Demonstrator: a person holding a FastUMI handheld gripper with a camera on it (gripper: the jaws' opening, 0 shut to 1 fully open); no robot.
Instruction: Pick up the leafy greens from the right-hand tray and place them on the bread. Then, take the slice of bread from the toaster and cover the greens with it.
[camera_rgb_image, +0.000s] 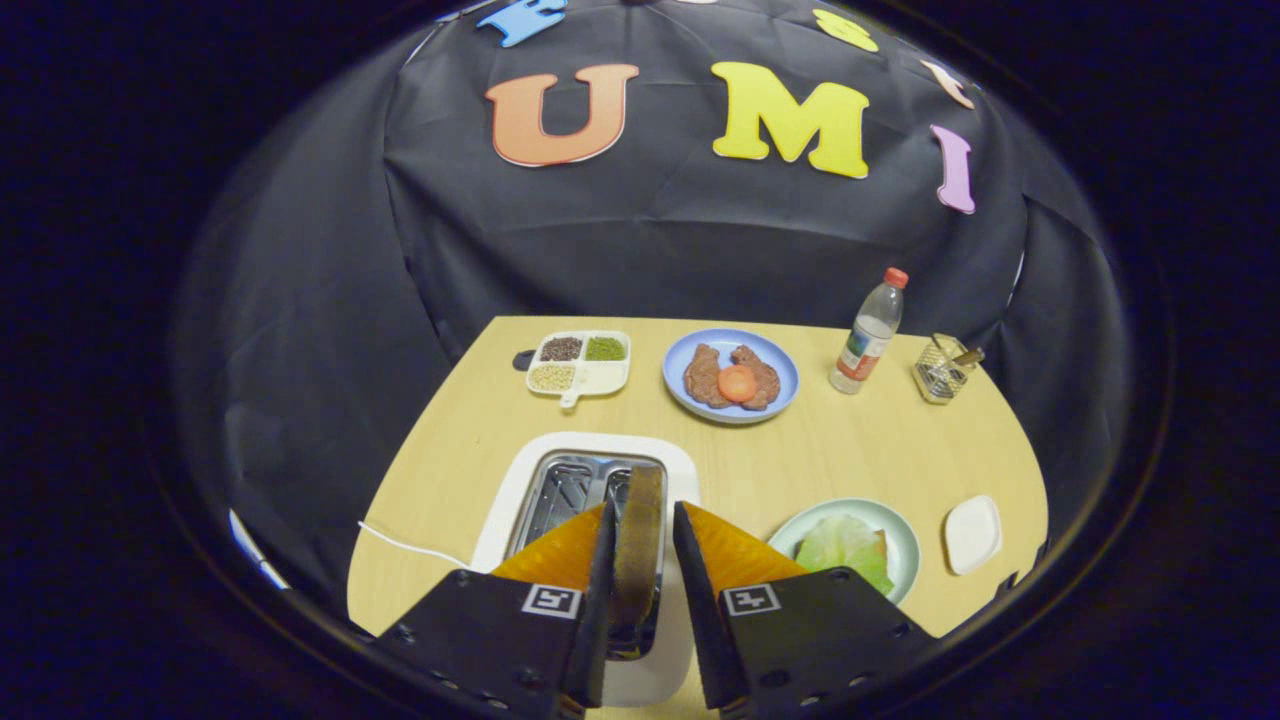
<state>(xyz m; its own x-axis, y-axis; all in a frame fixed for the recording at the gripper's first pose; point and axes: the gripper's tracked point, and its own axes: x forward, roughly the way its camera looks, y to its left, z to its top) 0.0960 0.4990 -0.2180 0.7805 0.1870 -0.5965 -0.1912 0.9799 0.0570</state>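
Note:
A white toaster (672, 462) with a metal top stands on the wooden table just ahead of my fingers. A browned bread slice (640, 530) stands upright in its right slot. My gripper (643, 535) is open and straddles that slice: the left finger lies against it, and a narrow gap shows on the right finger's side. To the right of the fingers, a pale green plate (905, 535) holds the leafy greens (842, 548). They lie on another bread slice (881, 546), of which only an edge peeks out.
Beyond the toaster are a divided white tray of grains (580, 362) and a blue plate (730, 412) with meat and a tomato slice. A plastic bottle (868, 335) and a glass holder (940, 368) stand far right. A small white dish (972, 533) sits right of the greens. A white cord (410, 545) runs left.

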